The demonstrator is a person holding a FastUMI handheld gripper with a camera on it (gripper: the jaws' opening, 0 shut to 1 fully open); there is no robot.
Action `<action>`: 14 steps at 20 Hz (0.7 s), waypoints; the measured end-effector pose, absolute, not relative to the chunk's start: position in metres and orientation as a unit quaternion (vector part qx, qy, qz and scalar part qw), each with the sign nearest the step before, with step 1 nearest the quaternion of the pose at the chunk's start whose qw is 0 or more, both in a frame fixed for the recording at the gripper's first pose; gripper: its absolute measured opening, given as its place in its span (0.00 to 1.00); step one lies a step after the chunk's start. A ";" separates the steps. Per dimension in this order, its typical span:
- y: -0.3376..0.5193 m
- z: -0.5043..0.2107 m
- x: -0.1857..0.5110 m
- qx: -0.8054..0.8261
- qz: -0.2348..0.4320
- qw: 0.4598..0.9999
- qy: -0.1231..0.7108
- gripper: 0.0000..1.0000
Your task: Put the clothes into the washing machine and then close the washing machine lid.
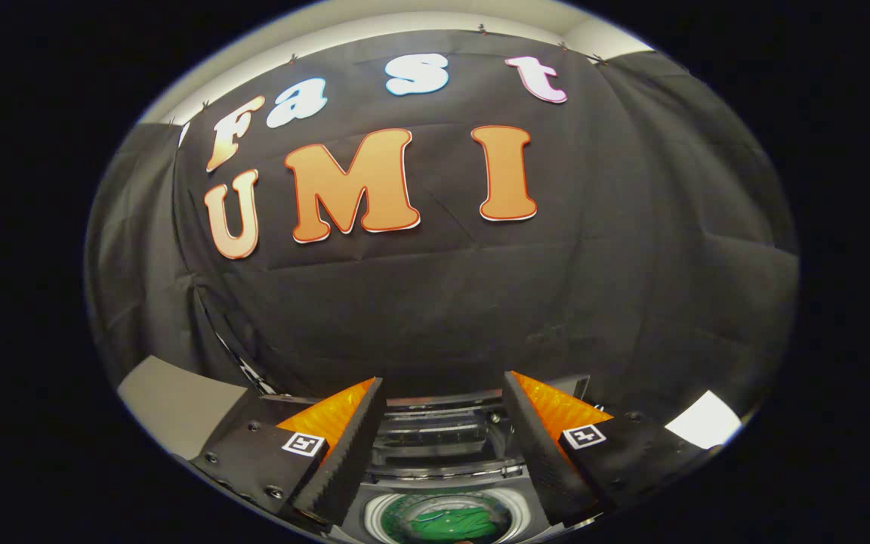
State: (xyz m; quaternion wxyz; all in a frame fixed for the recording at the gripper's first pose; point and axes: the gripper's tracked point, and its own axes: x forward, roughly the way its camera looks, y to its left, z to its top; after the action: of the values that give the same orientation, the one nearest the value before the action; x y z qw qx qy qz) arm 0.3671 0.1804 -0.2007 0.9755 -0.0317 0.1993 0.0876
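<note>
The gripper [444, 389] hung over the washing machine [435, 446] at the bottom centre of the frame, its two orange-and-black fingers [344, 446] spread apart with nothing between them. Low between the fingers, the machine's round drum lay open, and green clothes [456, 523] sat inside it. The raised lid [435, 423] stood just ahead of the fingertips, against the black cloth wall [435, 302].

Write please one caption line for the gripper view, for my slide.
Open gripper fingers above the white top-loading washing machine, green cloth already in its round drum, lid still open.
</note>
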 end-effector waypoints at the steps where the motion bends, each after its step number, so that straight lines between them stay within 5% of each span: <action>1: 0.185 -0.206 0.379 -0.045 0.087 0.974 0.203 0.99; 14: 0.204 -0.277 0.437 -0.046 0.081 0.961 0.261 0.95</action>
State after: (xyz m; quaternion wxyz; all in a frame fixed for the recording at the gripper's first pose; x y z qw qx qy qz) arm 0.4366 0.2042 -0.2775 0.9610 -0.0462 0.2605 0.0806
